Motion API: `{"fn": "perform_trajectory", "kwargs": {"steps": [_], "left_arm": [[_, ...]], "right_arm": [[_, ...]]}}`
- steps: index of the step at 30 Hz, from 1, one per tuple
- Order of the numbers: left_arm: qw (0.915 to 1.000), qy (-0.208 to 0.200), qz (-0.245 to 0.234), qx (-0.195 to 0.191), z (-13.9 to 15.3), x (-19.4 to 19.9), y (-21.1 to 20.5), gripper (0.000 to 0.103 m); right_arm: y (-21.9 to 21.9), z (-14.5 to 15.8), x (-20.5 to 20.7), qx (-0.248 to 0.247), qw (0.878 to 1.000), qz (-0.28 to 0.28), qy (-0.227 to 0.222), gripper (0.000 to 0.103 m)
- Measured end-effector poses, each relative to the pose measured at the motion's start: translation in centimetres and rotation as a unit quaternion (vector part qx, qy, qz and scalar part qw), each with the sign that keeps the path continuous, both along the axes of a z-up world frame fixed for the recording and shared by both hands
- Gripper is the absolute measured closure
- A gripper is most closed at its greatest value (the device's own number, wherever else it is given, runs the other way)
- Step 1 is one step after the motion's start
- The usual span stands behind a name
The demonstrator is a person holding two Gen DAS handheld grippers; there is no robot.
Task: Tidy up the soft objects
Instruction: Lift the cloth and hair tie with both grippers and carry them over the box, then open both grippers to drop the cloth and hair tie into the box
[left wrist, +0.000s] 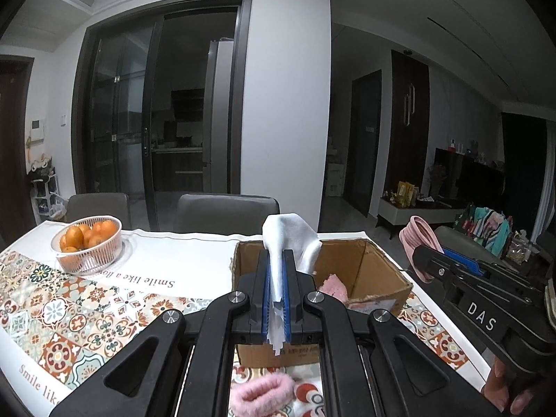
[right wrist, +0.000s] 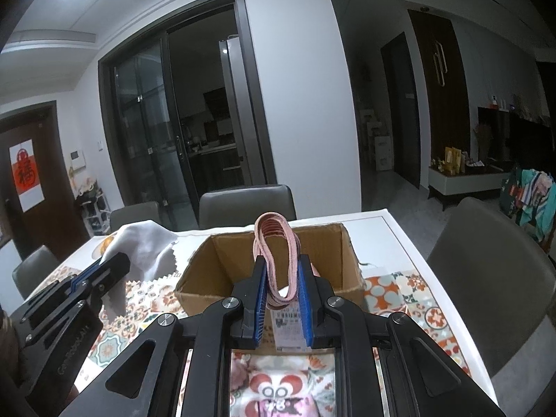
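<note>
My left gripper (left wrist: 277,255) is shut on a white cloth (left wrist: 290,239), which stands up above the jaws over the near left part of an open cardboard box (left wrist: 375,278). In the right wrist view the same cloth (right wrist: 146,243) hangs left of the box (right wrist: 222,264). My right gripper (right wrist: 282,260) is shut on a bundle of pink hair bands (right wrist: 274,239), held above the box's near wall. From the left wrist view those bands (left wrist: 418,239) show at the right. A pink soft item (left wrist: 333,288) lies inside the box. A fluffy pink scrunchie (left wrist: 262,394) lies on the table in front of the box.
A white basket of oranges (left wrist: 88,243) stands at the far left of the table with the patterned cloth (left wrist: 69,312). Grey chairs (left wrist: 226,213) stand along the far edge, and another chair (right wrist: 486,260) stands at the right side. A printed fabric piece (right wrist: 278,382) lies under my right gripper.
</note>
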State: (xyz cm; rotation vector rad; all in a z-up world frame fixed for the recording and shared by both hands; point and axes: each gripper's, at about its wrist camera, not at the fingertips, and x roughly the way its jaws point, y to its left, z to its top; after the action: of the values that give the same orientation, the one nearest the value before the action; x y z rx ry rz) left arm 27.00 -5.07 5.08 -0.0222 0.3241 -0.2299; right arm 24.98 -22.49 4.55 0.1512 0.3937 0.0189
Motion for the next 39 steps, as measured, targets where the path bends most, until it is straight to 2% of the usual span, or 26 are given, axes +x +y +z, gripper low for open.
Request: {"fn": "perform_trajectory", "kwargs": {"steps": [14, 28, 30, 32, 33, 34, 35, 36, 39], "left_arm": [[0.9996, 0.006, -0.008, 0.025, -1.4, 5.2, -2.1, 0.095], [0.9961, 0.056, -0.027, 0.063, -4.2, 9.2, -4.4, 0.094], [0.9952, 0.065, -0.028, 0.068, -4.5, 9.7, -4.6, 0.087], [0.9949, 0.068, -0.028, 0.069, -4.7, 9.9, -4.5, 0.061], [0.9948, 0.068, -0.028, 0.071, -4.8, 9.9, -4.6, 0.057], [0.9948, 0.067, -0.028, 0.071, -4.8, 9.8, -4.5, 0.056], [0.9949, 0.065, -0.027, 0.072, -4.8, 9.7, -4.4, 0.055], [0.9949, 0.064, -0.024, 0.074, -4.8, 9.6, -4.4, 0.054], [0.9953, 0.061, -0.018, 0.074, -4.6, 9.2, -3.8, 0.048]], "right_arm": [[-0.8, -1.1, 5.2, -0.007, 1.0, -0.005, 0.019, 0.085], [-2.6, -4.1, 9.8, 0.019, 0.996, -0.011, 0.082, 0.085], [-2.7, -4.5, 10.2, 0.018, 0.996, -0.015, 0.091, 0.085], [-2.9, -4.8, 10.4, 0.018, 0.995, -0.016, 0.098, 0.083], [-2.9, -4.9, 10.5, 0.019, 0.995, -0.015, 0.101, 0.077], [-2.9, -5.1, 10.7, 0.021, 0.994, -0.014, 0.108, 0.07], [-3.0, -5.2, 10.8, 0.021, 0.994, -0.014, 0.11, 0.055], [-3.0, -5.2, 10.7, 0.02, 0.994, -0.019, 0.108, 0.051], [-2.8, -5.2, 10.5, 0.01, 0.994, -0.026, 0.106, 0.051]]}}
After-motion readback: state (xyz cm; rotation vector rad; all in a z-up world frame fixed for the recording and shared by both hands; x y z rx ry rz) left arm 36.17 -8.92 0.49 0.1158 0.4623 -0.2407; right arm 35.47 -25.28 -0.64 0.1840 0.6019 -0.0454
